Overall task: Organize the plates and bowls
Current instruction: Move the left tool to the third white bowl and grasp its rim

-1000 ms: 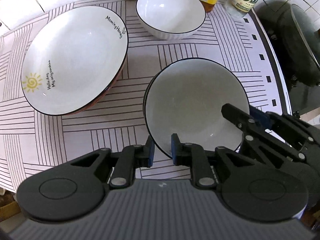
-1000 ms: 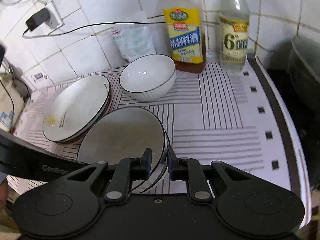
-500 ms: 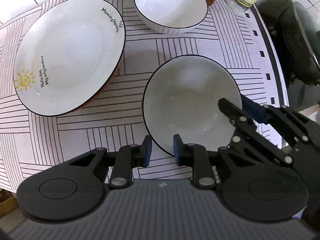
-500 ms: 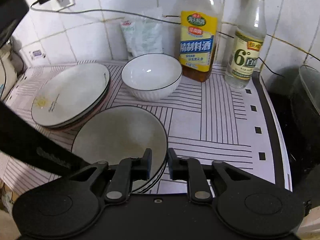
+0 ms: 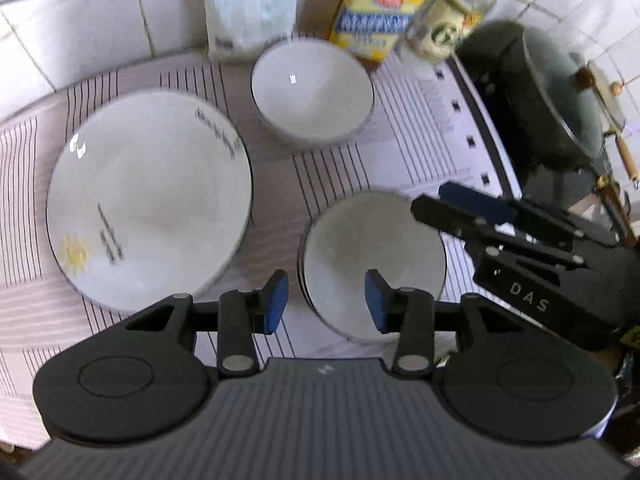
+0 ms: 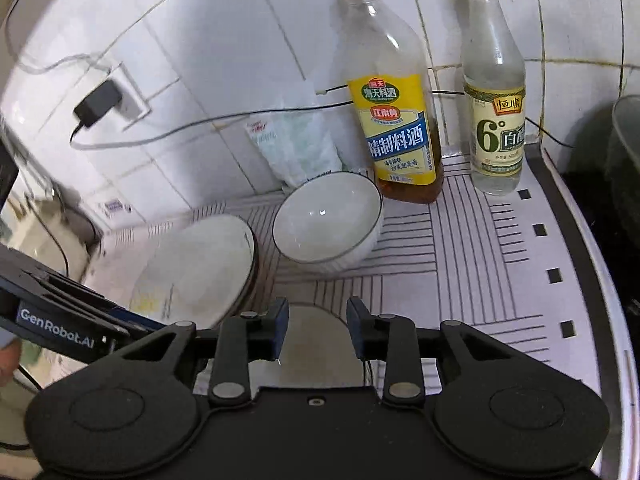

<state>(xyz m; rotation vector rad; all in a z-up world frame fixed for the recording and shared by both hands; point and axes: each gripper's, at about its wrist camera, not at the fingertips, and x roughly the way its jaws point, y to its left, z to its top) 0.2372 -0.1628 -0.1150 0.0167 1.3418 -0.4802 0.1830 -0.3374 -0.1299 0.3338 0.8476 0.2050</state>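
With both sets of jaws opening and empty, the left gripper and right gripper hover over the small plate stack; release appears complete. Next: grasp the far bowl by its rim.

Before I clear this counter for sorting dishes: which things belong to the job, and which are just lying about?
Job:
- sun plate
- near bowl stack
- far bowl

Lying about:
- cooking wine bottle
- vinegar bottle
- plastic bag
- charger
- lidded pot
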